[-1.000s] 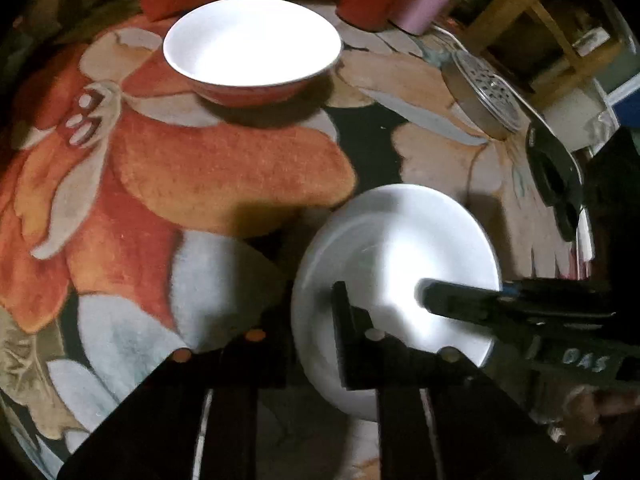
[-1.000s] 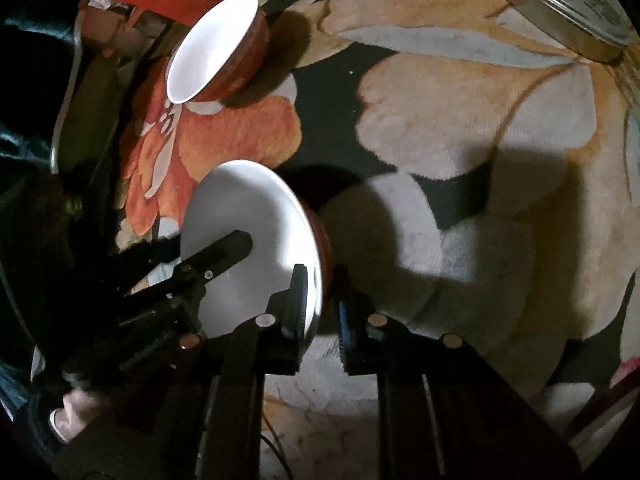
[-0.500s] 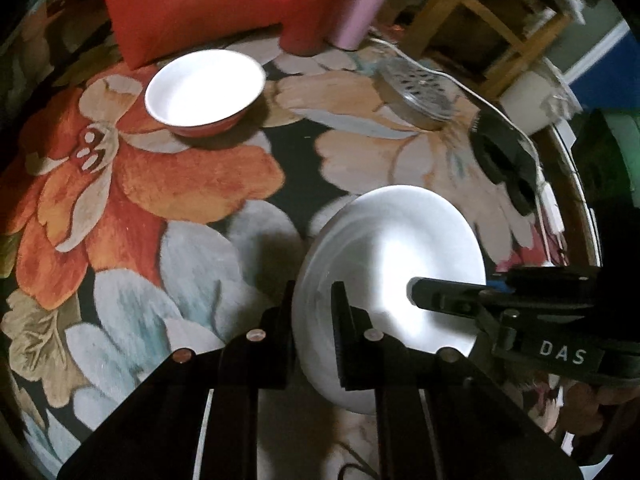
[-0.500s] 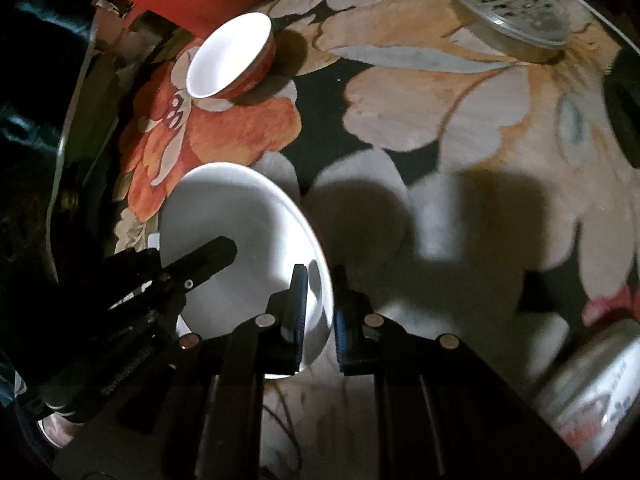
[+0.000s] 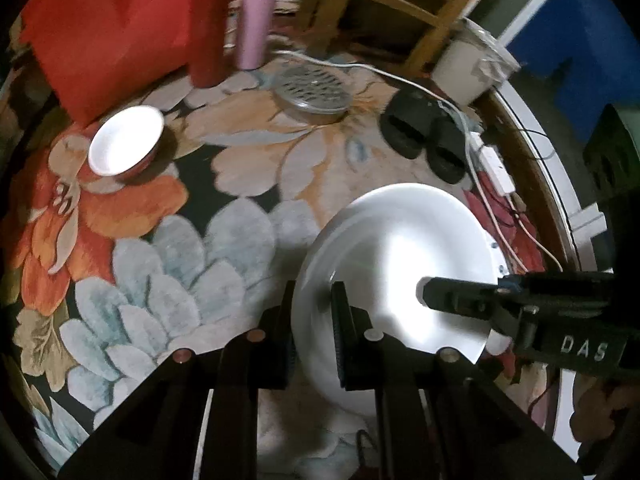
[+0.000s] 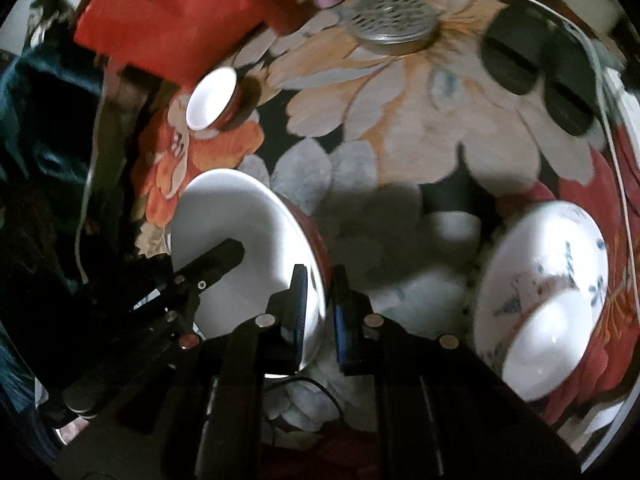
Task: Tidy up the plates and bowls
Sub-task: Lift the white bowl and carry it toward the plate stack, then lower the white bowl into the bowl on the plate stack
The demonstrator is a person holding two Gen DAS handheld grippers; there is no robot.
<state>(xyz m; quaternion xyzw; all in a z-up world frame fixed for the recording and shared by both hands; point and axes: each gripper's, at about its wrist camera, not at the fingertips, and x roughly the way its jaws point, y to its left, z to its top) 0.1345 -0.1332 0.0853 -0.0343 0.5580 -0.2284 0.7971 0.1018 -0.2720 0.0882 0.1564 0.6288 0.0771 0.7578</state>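
Plates and bowls are lying spread across the flowered rug [image 5: 168, 264], so the sorting is looking barely begun. Going from the left in the left wrist view, a small bowl [image 5: 125, 145] with a white inside and red outside is sitting alone near a red box [image 5: 104, 36], with a red tumbler [image 5: 206, 28] and a pink tumbler [image 5: 256, 16] standing just behind it. Further right, a perforated metal lid [image 5: 314, 90] and a pair of dark slippers [image 5: 424, 136] are resting on the rug beside a white cable [image 5: 480, 184].

Lower and to the right, the large white dish [image 5: 400, 264], red on its underside, is hanging clear of the rug. The left gripper [image 5: 314, 320] is pinching its near rim, jaws nearly closed with only the rim between them, and the right gripper [image 5: 430, 294] is clamping the opposite edge the same way. In the right wrist view that gripper [image 6: 318, 304] is gripping the dish [image 6: 240, 240], and at the far right a blue-patterned bowl [image 6: 544, 292] is sitting on the rug.

Judging by this, one piece is in transit, while both bowls are waiting to be gathered; where the dish is heading is not showing
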